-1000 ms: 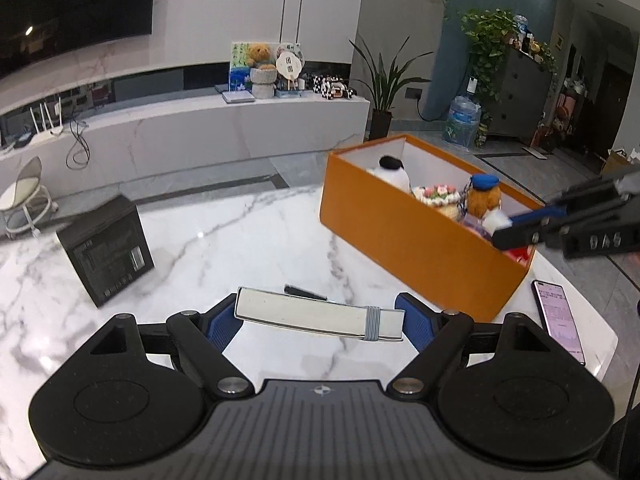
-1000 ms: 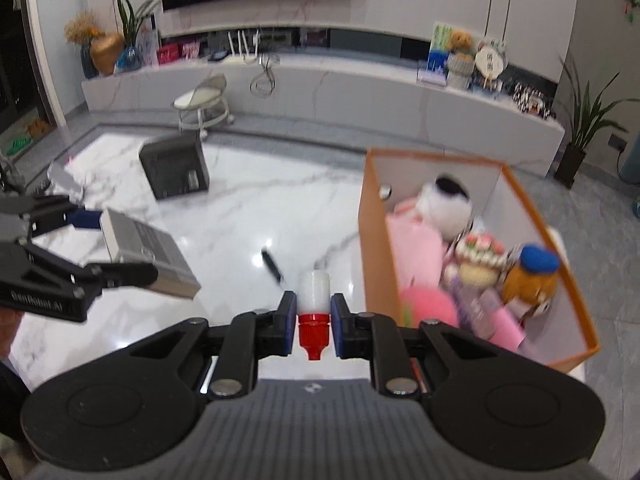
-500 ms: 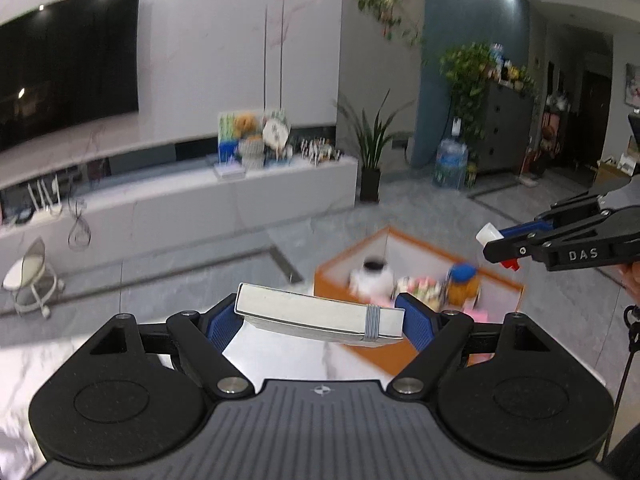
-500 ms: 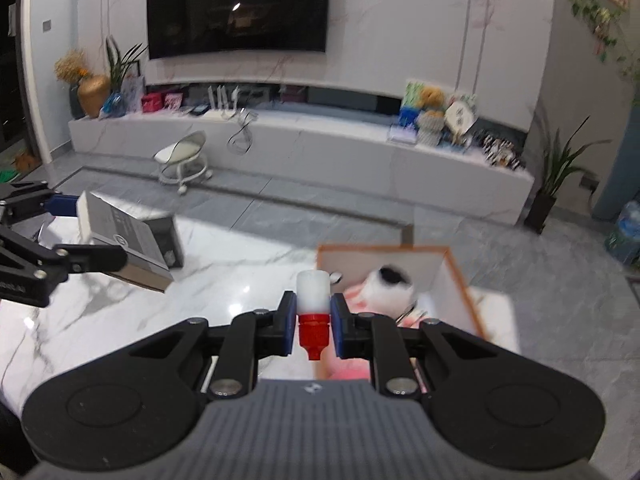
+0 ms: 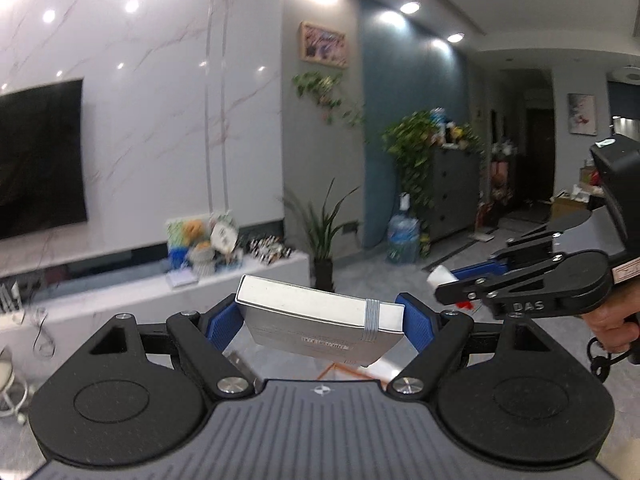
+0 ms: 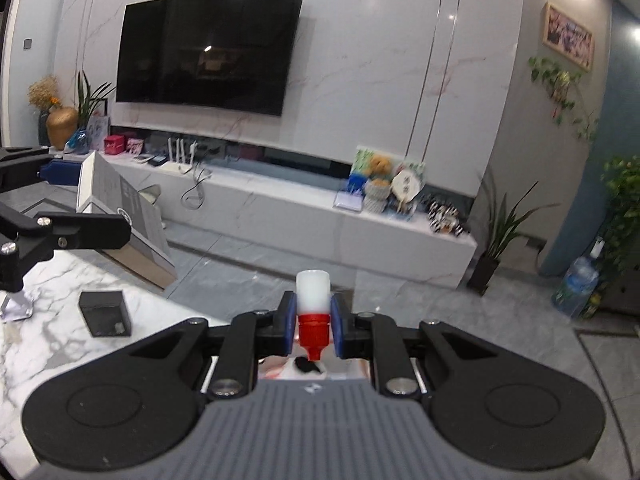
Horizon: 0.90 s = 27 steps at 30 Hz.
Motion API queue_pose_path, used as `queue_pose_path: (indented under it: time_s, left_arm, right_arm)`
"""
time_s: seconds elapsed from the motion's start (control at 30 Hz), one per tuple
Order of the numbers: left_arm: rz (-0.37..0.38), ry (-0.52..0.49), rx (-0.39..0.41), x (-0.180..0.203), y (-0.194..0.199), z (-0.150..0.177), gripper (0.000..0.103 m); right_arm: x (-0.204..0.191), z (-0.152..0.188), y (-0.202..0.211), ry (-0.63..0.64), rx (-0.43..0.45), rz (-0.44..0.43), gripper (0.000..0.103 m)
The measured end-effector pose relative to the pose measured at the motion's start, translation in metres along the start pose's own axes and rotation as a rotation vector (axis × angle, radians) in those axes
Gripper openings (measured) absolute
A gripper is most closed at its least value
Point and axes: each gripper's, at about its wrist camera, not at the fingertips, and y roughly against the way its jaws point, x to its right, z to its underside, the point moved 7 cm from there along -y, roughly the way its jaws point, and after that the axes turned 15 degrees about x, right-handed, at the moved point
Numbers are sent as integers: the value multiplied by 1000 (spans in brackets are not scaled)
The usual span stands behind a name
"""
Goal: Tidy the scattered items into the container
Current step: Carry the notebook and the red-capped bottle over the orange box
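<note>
My left gripper (image 5: pixel 320 318) is shut on a grey notebook (image 5: pixel 320 322) with an elastic band, held flat and crosswise between the blue pads, high above the table. My right gripper (image 6: pixel 313 318) is shut on a small white bottle with a red cap (image 6: pixel 313 308), cap toward the camera. In the right wrist view the notebook (image 6: pixel 120 216) hangs at the left in the left gripper (image 6: pixel 68 204). From the left wrist, the right gripper (image 5: pixel 464 280) shows at the right, a hand behind it. Only a sliver of the orange box (image 5: pixel 340 368) shows beneath the notebook.
A black box (image 6: pixel 105 313) lies on the marble table (image 6: pixel 48 344) at lower left. Beyond are a long white TV bench (image 6: pixel 320 208) with toys, a wall TV (image 6: pixel 208 46), a potted plant (image 6: pixel 496 240) and a water jug (image 6: pixel 576 288) on the floor.
Both grippers have risen well above the table with the notebook and the bottle still held. The orange box has dropped almost out of both views, and the cameras now look across the room.
</note>
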Motion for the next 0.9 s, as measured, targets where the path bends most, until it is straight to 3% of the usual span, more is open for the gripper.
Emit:
queue_pose_path:
  time_s: [0.3, 0.57, 0.9]
  left_arm:
    - [59, -9, 16, 20, -39, -7, 96]
    - [82, 26, 5, 24, -65, 9, 96]
    - [92, 62, -70, 13, -101, 53, 96]
  right_arm:
    - [29, -13, -5, 12, 19, 41, 20]
    - [47, 6, -26, -7, -14, 60, 20]
    - [64, 48, -71, -47, -77, 63, 20]
